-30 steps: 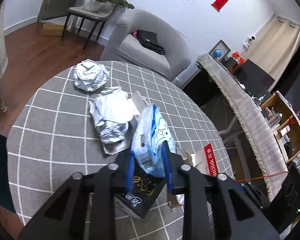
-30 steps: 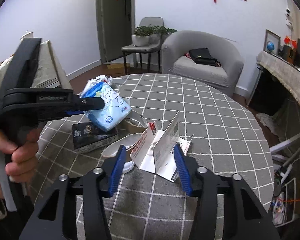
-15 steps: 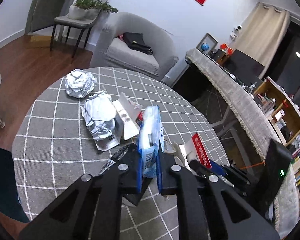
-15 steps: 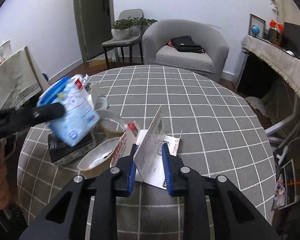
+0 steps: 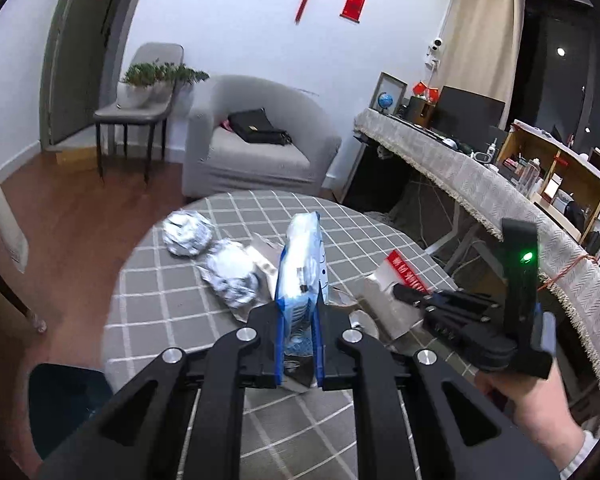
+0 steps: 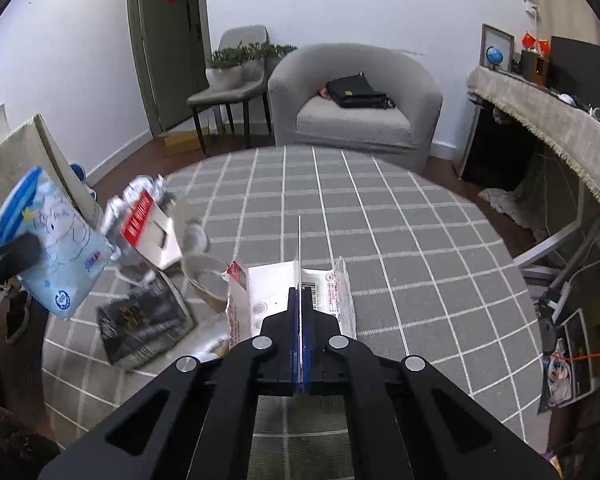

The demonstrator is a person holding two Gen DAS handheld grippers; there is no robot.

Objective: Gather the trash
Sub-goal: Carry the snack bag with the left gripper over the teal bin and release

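A blue and white tissue pack (image 5: 302,256) stands upright between the blue pads of my left gripper (image 5: 298,320), which is shut on it and holds it above the table. In the right wrist view the pack (image 6: 56,256) hangs at the left, clear of the cloth. My right gripper (image 6: 300,294) is shut on the upright flap of a white flattened carton (image 6: 272,292) lying on the table. From the left wrist view, the right gripper (image 5: 404,292) sits at that carton (image 5: 380,300), with a hand (image 5: 532,420) behind it.
The round table has a grey checked cloth (image 6: 380,240). On it lie two crumpled foil balls (image 5: 188,234) (image 5: 232,276), a black packet (image 6: 144,320), a red and white box (image 6: 152,228) and a tape roll (image 6: 208,280). A grey armchair (image 6: 356,104) stands beyond.
My left gripper has tightened on the tissue pack, rolled and lifted it off the black packet. My right gripper's jaws have closed from wide apart onto the carton's flap.
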